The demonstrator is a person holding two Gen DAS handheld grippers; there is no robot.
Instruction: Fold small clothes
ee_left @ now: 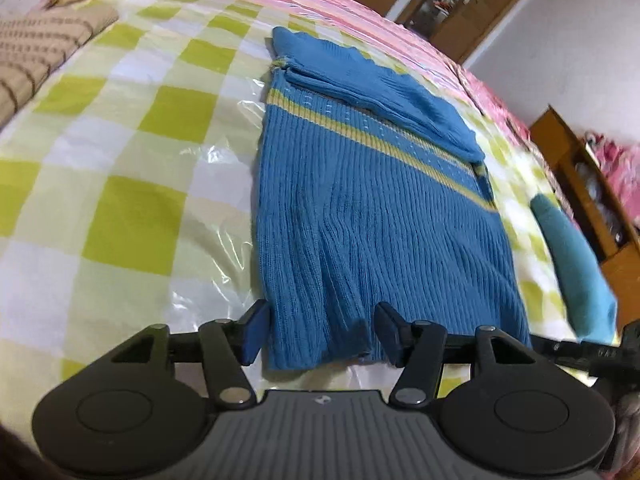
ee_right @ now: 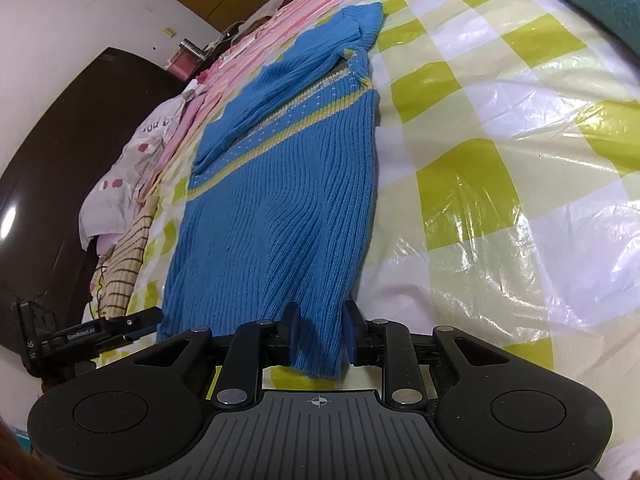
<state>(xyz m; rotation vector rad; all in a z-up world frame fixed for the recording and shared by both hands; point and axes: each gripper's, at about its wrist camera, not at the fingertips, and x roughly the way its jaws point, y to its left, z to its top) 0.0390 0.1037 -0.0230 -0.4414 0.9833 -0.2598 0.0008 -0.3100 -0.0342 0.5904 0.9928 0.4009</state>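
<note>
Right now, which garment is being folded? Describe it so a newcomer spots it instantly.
On the bed's yellow-and-white checked cover, look to the middle: the blue ribbed sweater lies flat with a sleeve folded across its chest. Only it has a yellow chest stripe; the teal cloth beside it is plain.

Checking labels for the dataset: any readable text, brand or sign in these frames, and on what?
"GenRobot.AI": on the left gripper, seen from the right wrist view.
White letters on its black mount: too blurred to read.
Print on the pale cloth: unreadable.
Blue sweater: no text.
</note>
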